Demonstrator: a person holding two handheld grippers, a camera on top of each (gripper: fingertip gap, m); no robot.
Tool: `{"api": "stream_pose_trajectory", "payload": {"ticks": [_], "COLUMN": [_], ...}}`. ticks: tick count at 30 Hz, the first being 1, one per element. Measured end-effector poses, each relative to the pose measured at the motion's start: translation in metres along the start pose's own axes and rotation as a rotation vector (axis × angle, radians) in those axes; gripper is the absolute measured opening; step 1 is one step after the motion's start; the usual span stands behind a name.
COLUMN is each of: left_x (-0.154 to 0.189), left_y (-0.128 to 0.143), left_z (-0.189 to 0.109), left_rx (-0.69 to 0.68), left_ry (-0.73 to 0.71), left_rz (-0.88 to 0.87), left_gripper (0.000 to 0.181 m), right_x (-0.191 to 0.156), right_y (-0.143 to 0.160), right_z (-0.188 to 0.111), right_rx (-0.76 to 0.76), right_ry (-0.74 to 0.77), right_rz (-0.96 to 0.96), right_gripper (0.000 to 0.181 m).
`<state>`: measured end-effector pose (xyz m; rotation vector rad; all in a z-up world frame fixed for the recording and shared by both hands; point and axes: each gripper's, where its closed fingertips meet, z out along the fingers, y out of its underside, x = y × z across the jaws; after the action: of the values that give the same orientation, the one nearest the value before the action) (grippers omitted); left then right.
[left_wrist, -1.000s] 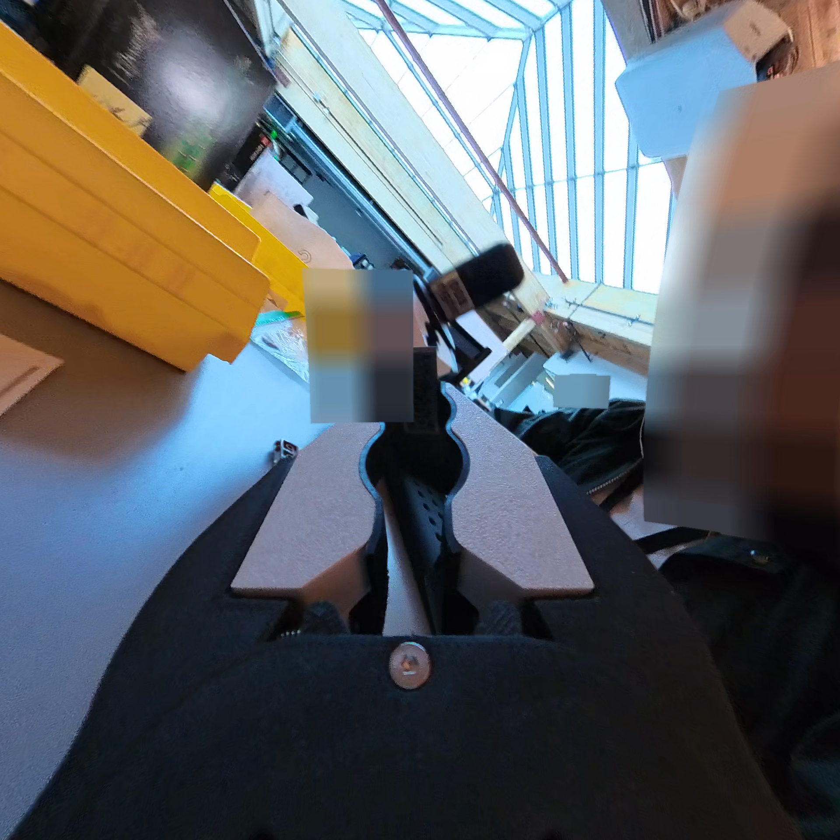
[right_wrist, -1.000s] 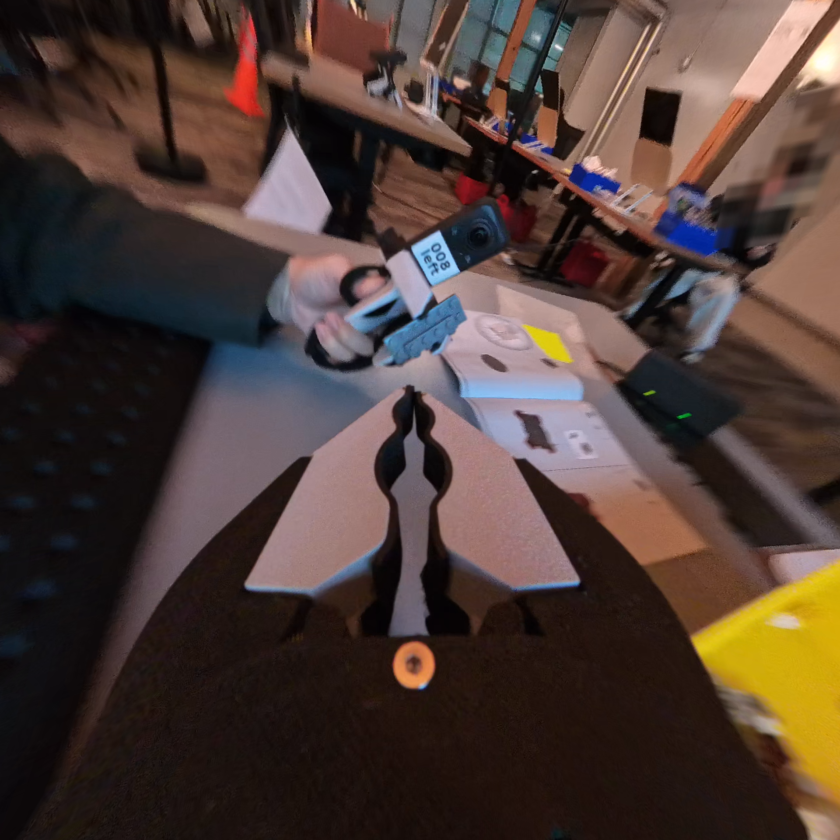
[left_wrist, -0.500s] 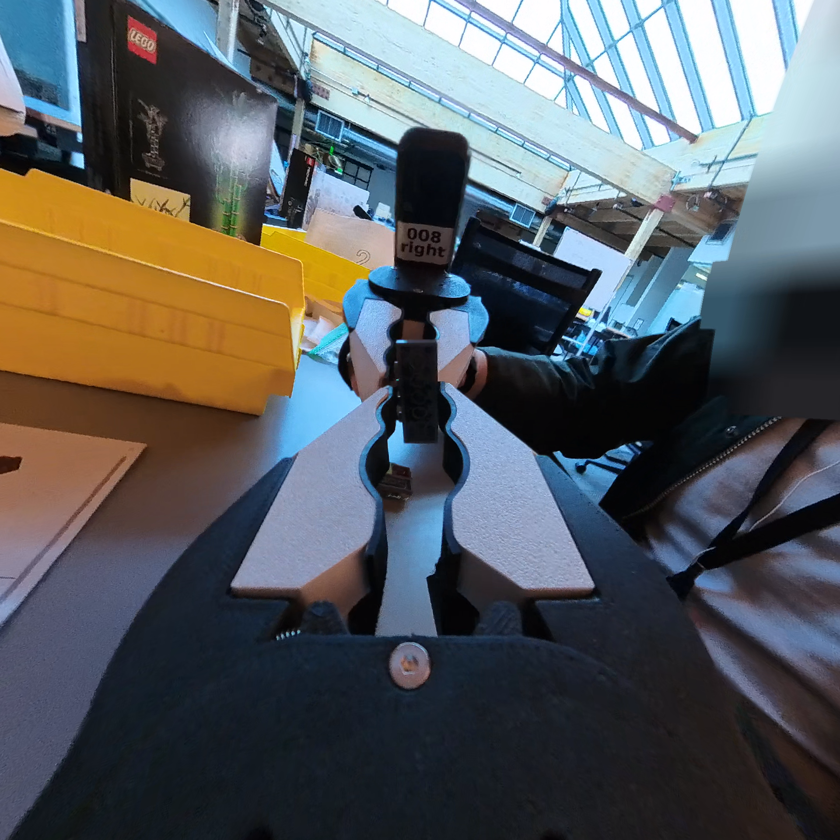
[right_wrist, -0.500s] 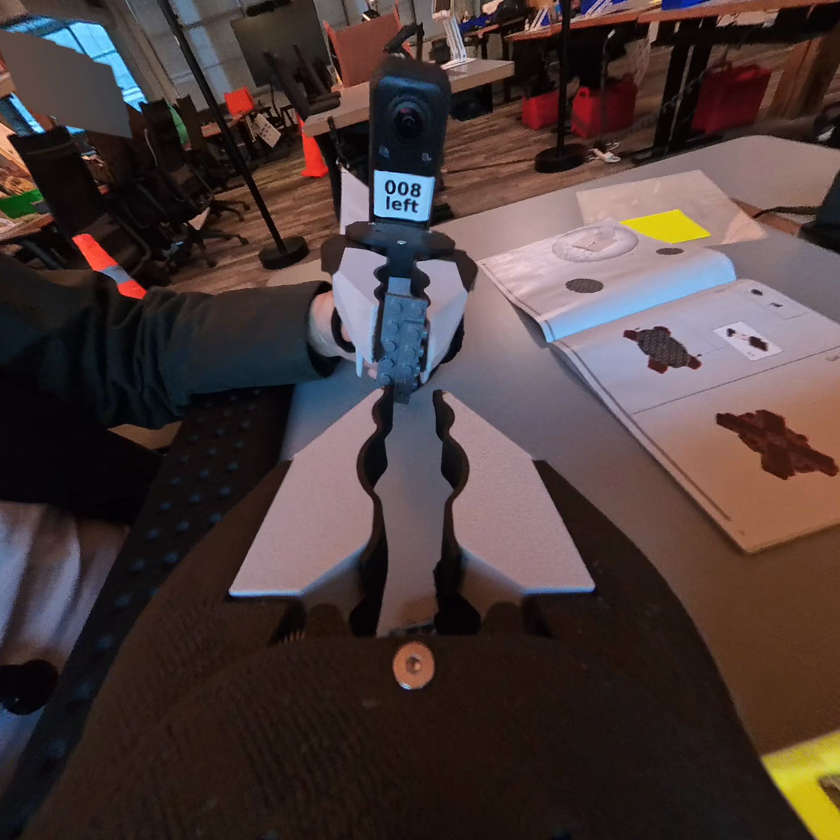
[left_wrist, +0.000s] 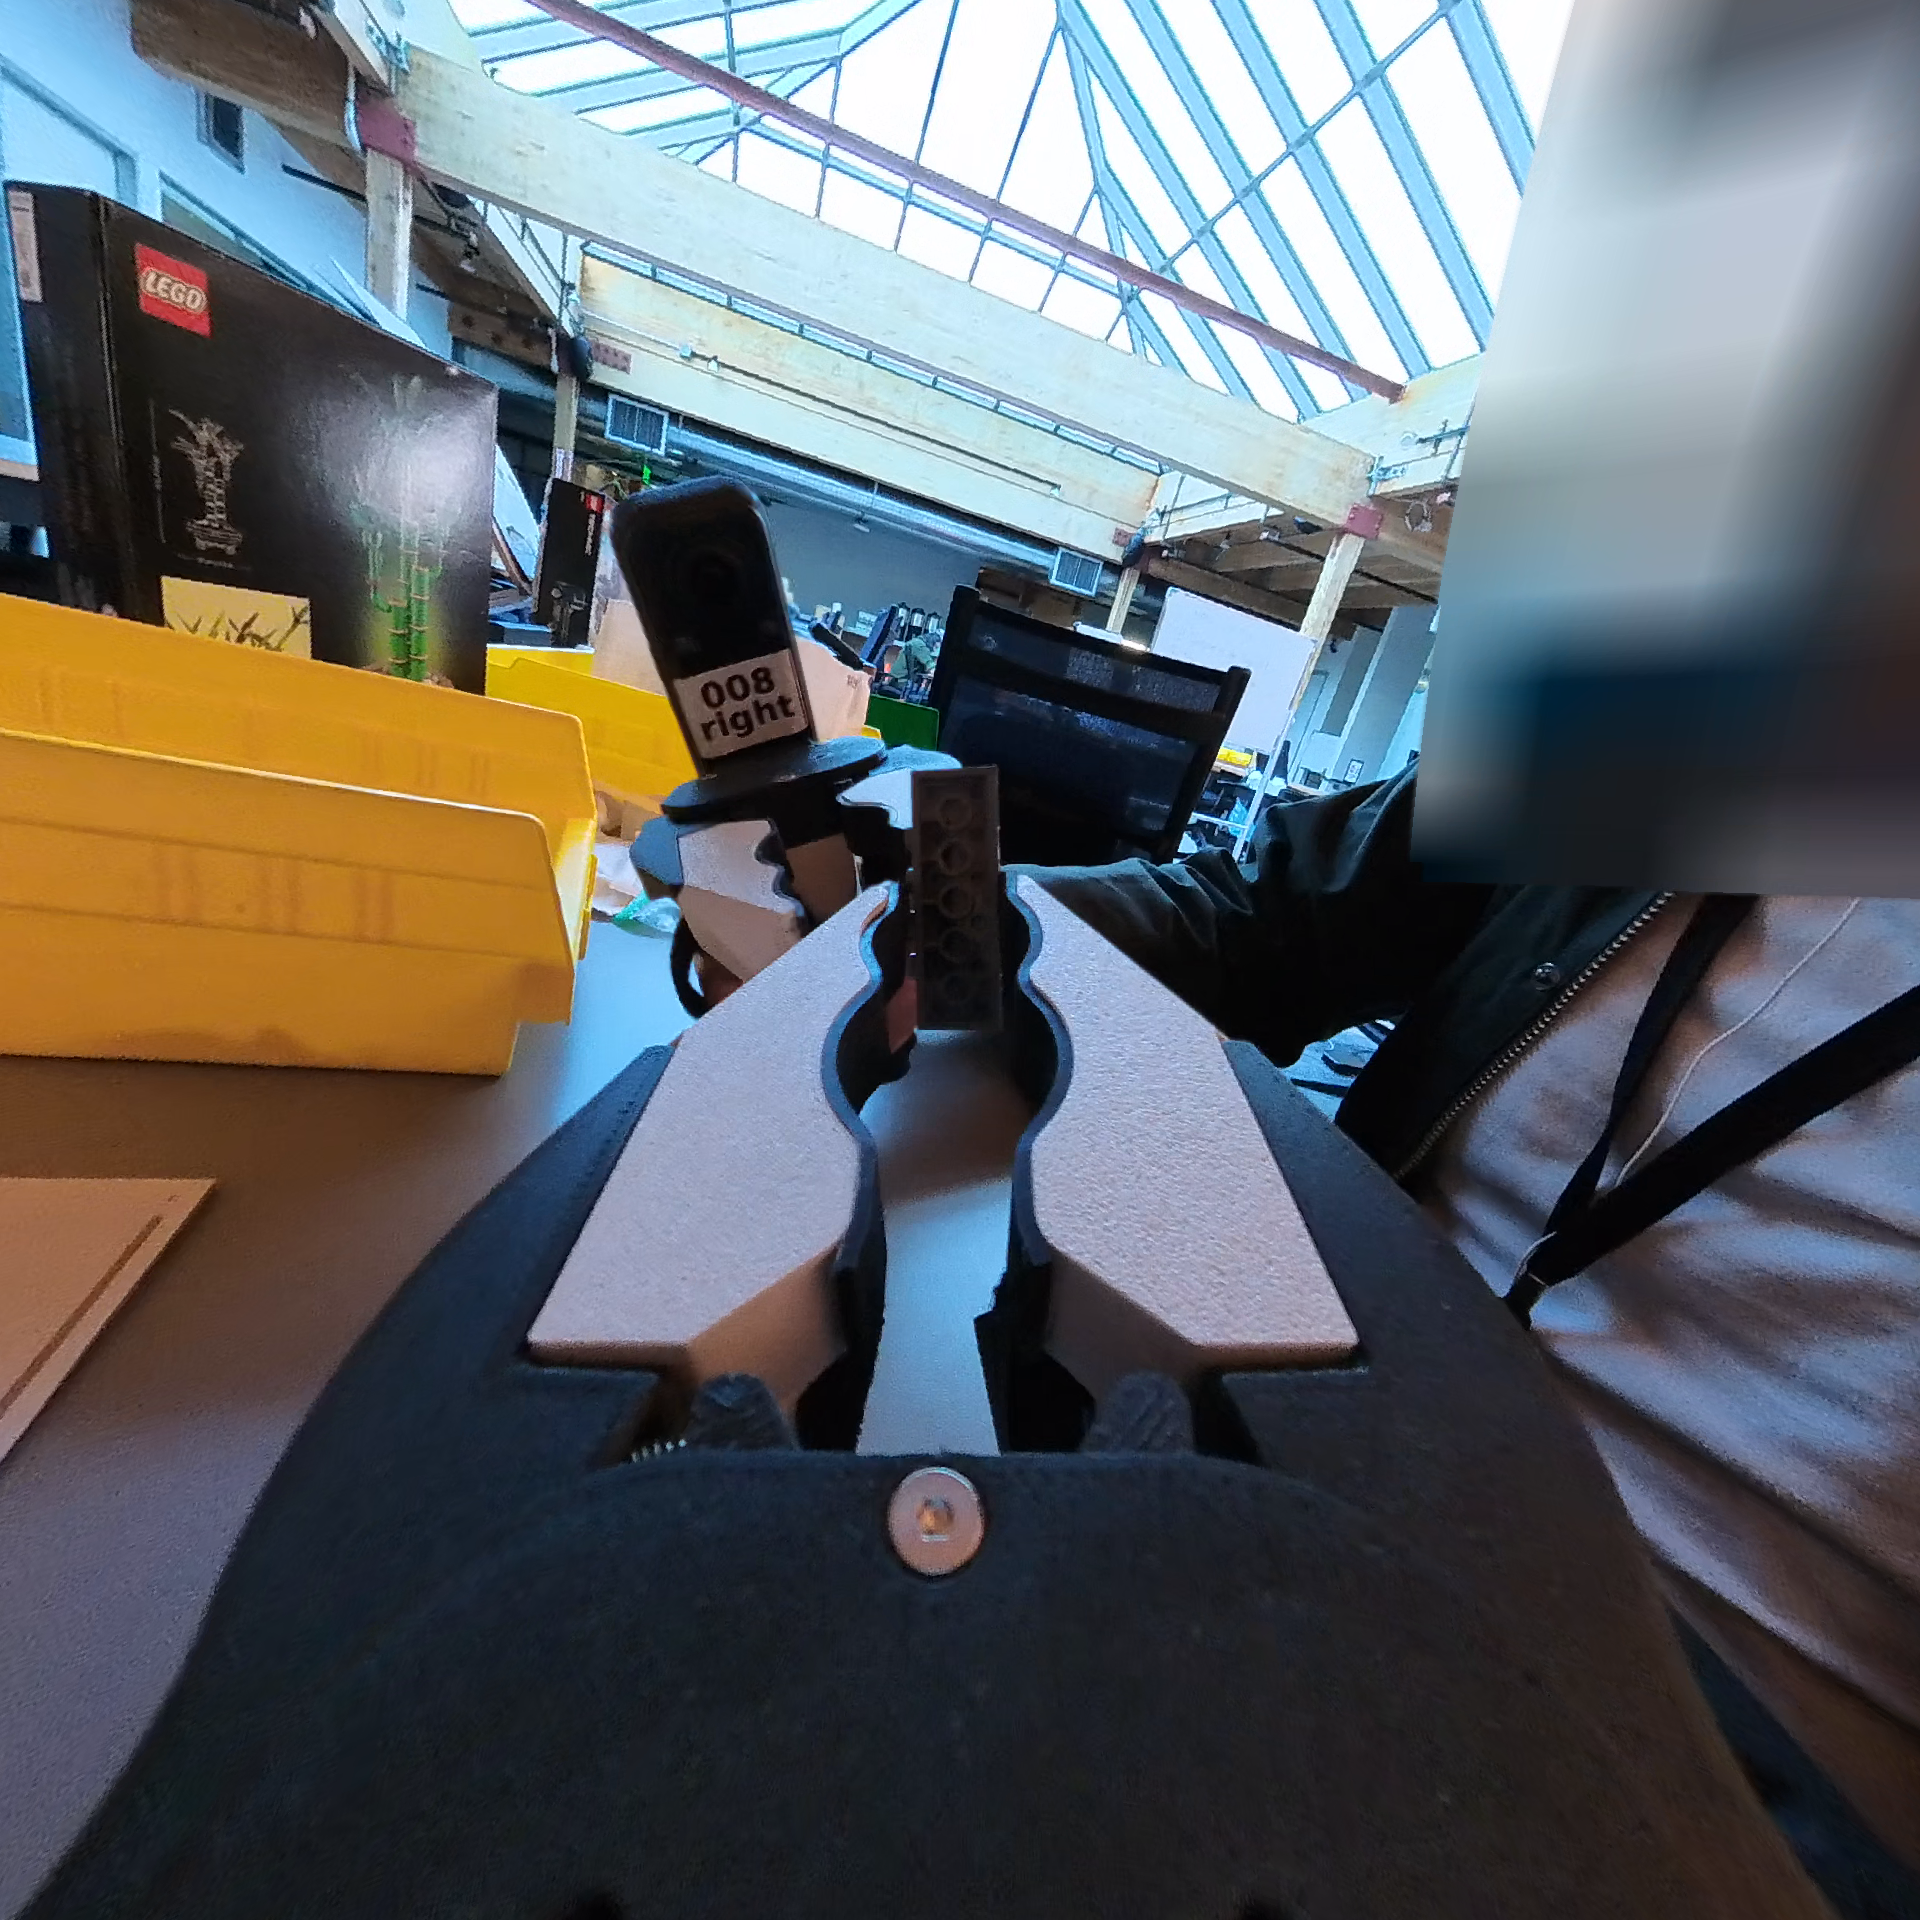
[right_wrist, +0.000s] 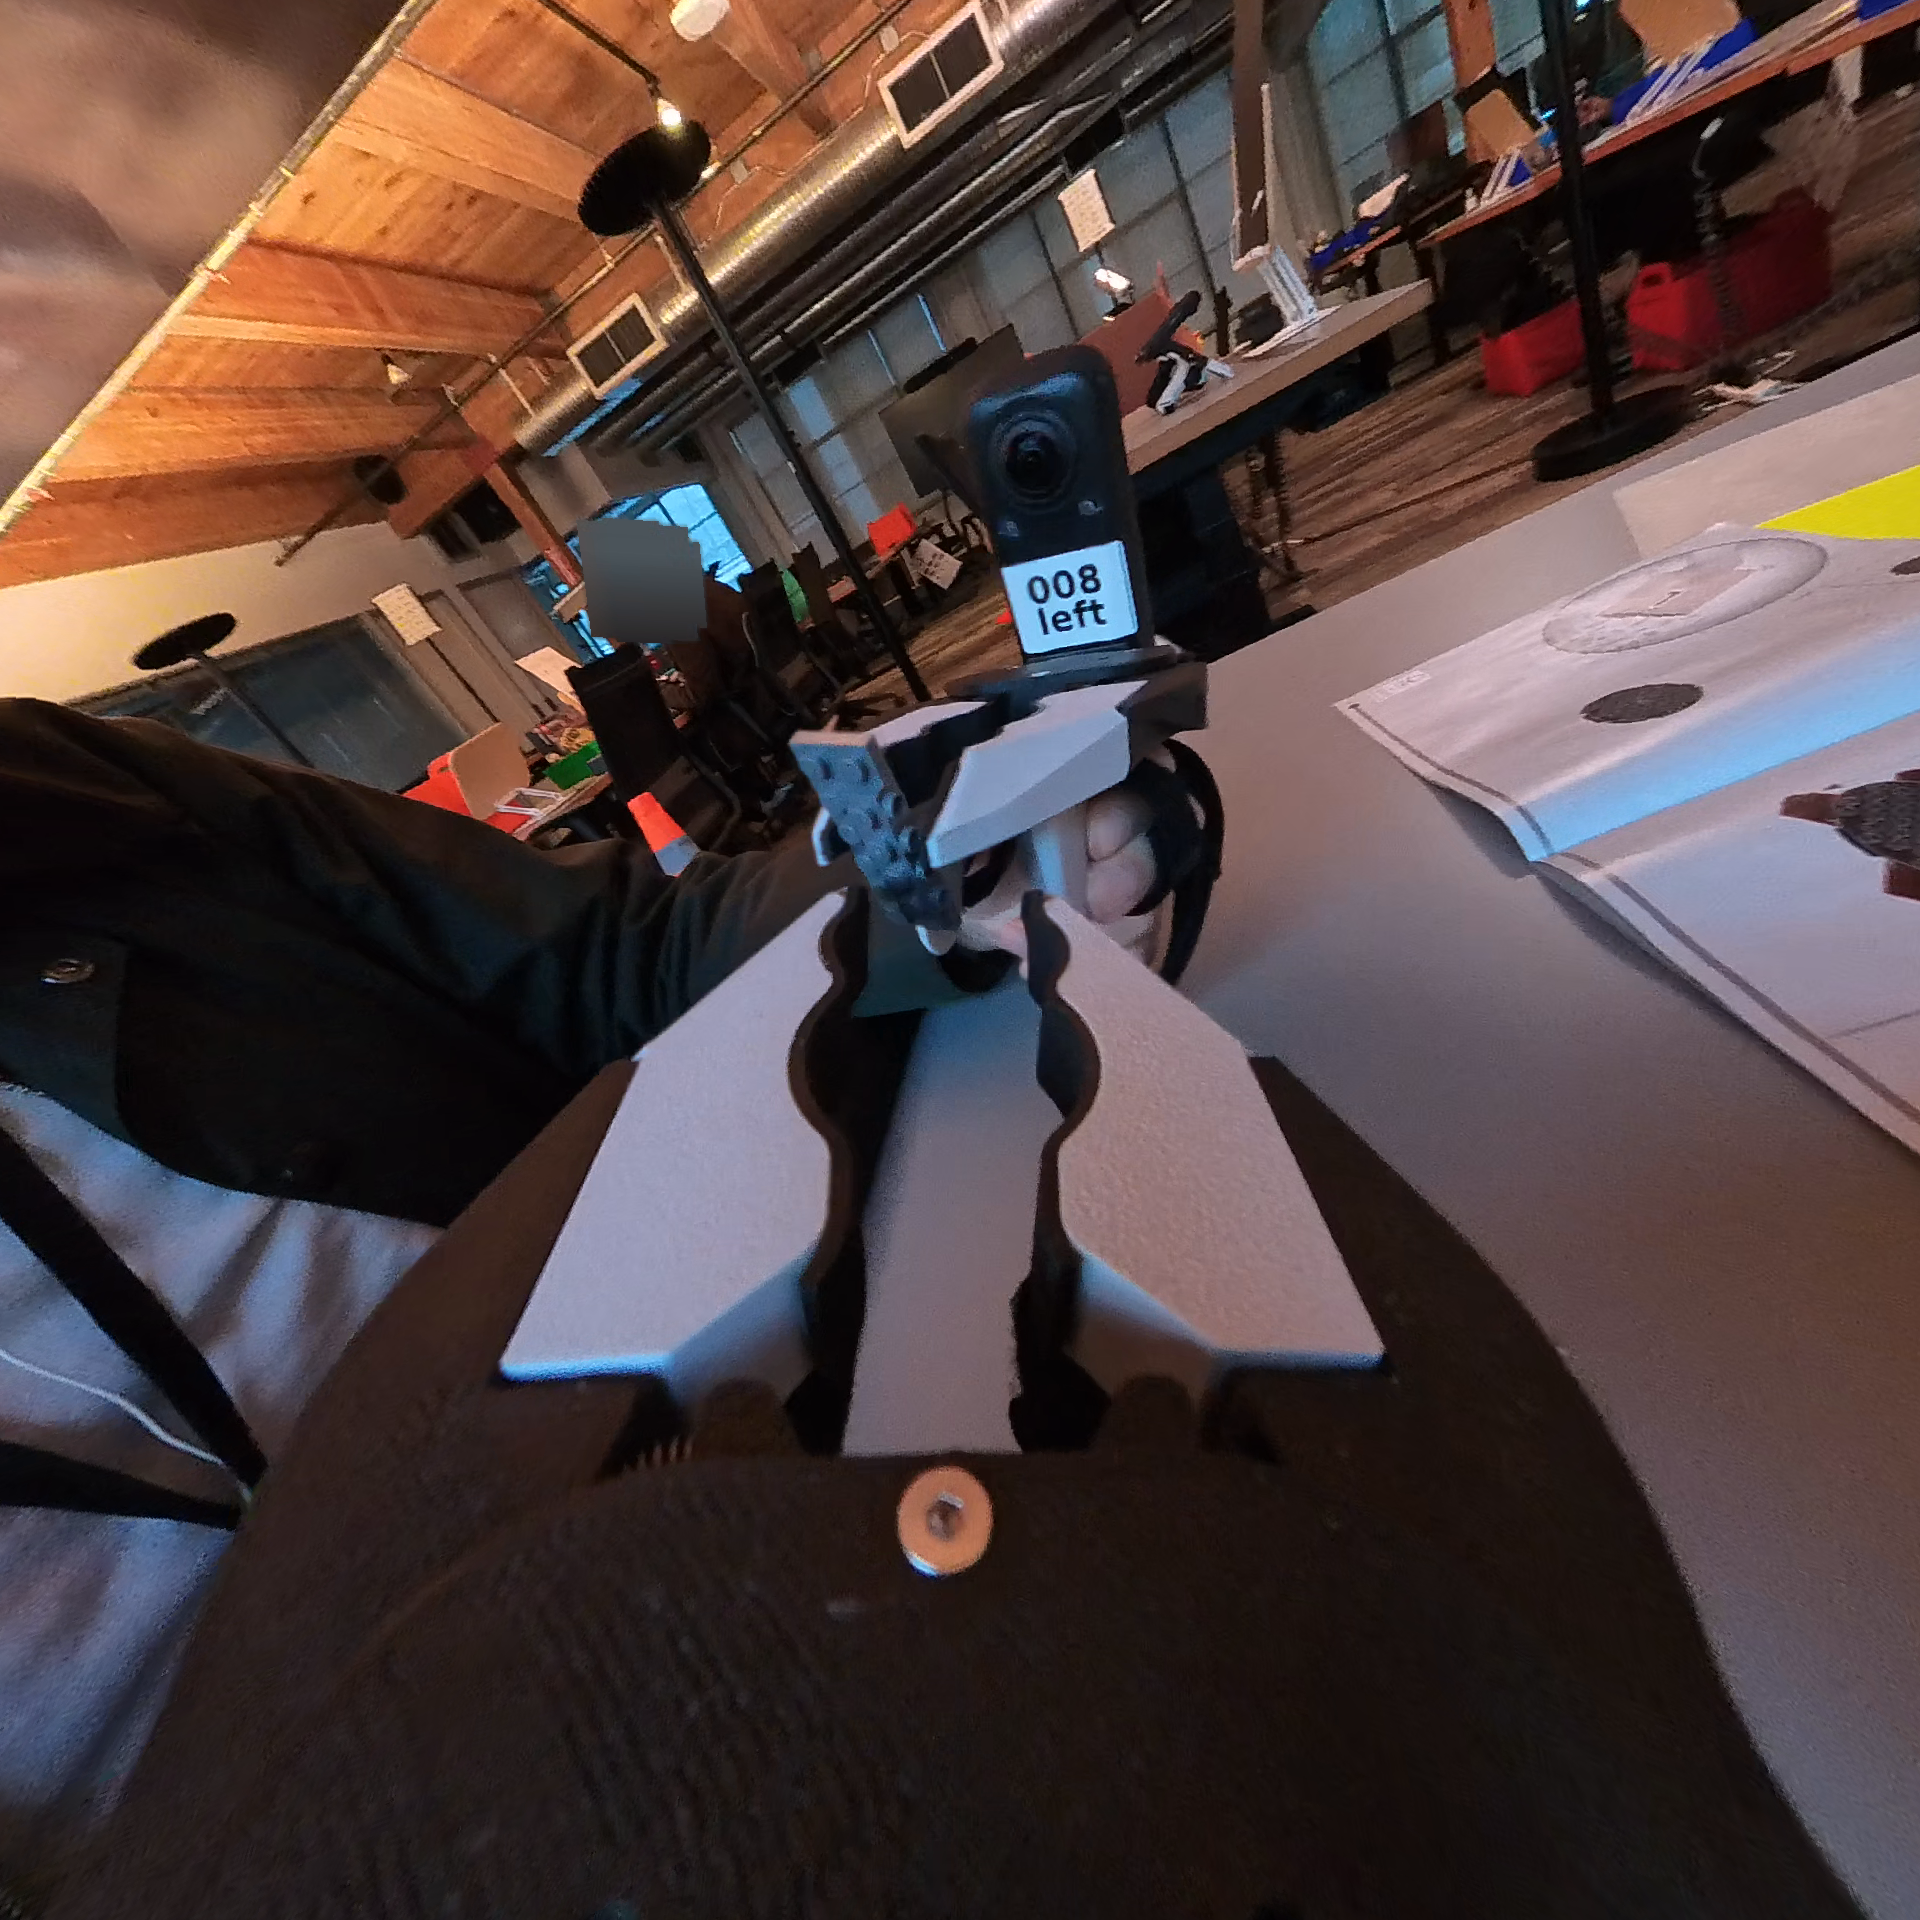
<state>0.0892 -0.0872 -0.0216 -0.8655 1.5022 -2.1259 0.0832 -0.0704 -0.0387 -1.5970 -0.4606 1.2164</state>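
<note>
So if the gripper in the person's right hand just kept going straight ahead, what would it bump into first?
Probably the grey studded plate clamped in the left gripper, which sits just beyond the right gripper's open fingertips; depth is hard to judge.

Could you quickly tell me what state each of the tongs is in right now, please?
Left tongs: shut on the dark grey toy brick plate.
Right tongs: open, holding nothing, close to the plate.

Bare table (left_wrist: 260, 1122) lies open ahead of left gripper (left_wrist: 951, 904); yellow bins (left_wrist: 281, 883) block far left; open booklet (right_wrist: 1662, 748) occupies table right of right gripper (right_wrist: 940, 914)
</note>
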Motion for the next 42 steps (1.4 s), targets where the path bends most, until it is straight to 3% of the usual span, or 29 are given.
{"api": "stream_pose_trajectory", "payload": {"ticks": [4, 6, 8, 11, 15, 18, 23, 28, 42], "left_x": [0.005, 0.005, 0.005, 0.0, -0.017, -0.035, -0.036, -0.043, -0.052], "left_y": [0.003, 0.003, 0.002, 0.002, 0.001, 0.013, 0.032, 0.033, 0.045], "left_z": [0.002, 0.002, 0.001, -0.001, -0.006, -0.011, -0.007, -0.012, -0.014], "left_rx": [0.001, 0.004, 0.009, 0.005, -0.004, -0.088, -0.198, -0.192, -0.283], "left_ry": [0.04, 0.05, 0.055, 0.025, -0.084, -0.2, -0.213, -0.231, -0.302], "left_rz": [-0.03, -0.047, -0.062, -0.079, -0.077, -0.056, -0.056, -0.129, -0.083], "left_gripper": [0.015, 0.015, 0.016, 0.017, 0.037, 0.03, 0.01, 0.007, 0.005], "right_x": [-0.005, -0.01, -0.01, -0.005, 0.014, 0.027, 0.038, 0.047, 0.059], "right_y": [0.002, 0.005, 0.005, 0.006, 0.012, 0.021, 0.04, 0.042, 0.051], "right_z": [0.006, 0.009, 0.009, 0.006, 0.0, -0.003, -0.004, -0.01, -0.017], "right_rx": [0.014, 0.009, 0.002, -0.023, -0.082, -0.156, -0.276, -0.303, -0.381], "right_ry": [-0.057, -0.111, -0.11, -0.048, 0.092, 0.183, 0.254, 0.305, 0.395], "right_rz": [0.032, 0.053, 0.051, -0.012, -0.046, -0.074, -0.105, -0.107, -0.137], "right_gripper": [0.029, 0.015, 0.014, 0.009, 0.008, 0.008, 0.008, 0.008, 0.008]}}
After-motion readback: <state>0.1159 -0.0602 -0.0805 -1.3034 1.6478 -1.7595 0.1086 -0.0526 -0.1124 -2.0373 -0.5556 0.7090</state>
